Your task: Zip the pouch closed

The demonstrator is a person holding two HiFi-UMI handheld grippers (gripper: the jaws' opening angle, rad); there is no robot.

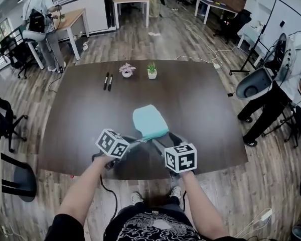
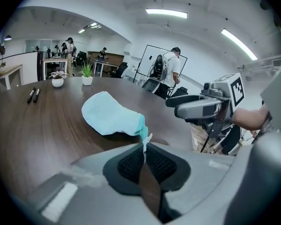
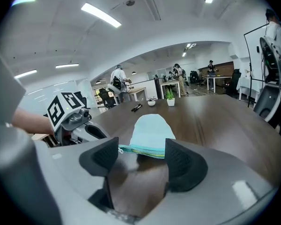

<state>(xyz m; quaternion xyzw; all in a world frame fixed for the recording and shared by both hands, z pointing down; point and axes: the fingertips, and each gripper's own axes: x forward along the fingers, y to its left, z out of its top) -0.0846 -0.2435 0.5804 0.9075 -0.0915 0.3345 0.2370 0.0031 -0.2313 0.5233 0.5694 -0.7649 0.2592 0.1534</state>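
A light blue pouch lies on the dark wooden table, its teal zipper end toward me. In the left gripper view the pouch lies just ahead of the jaws. My left gripper is shut on the small white zipper pull at the pouch's near corner. My right gripper stands open, its pads wide apart, with the zipper end of the pouch just ahead of the gap. In the head view the left gripper and right gripper flank the pouch's near end.
Two black pens and two small potted plants stand at the table's far side. The table's near edge is right below the grippers. People, desks and chairs stand around the room beyond.
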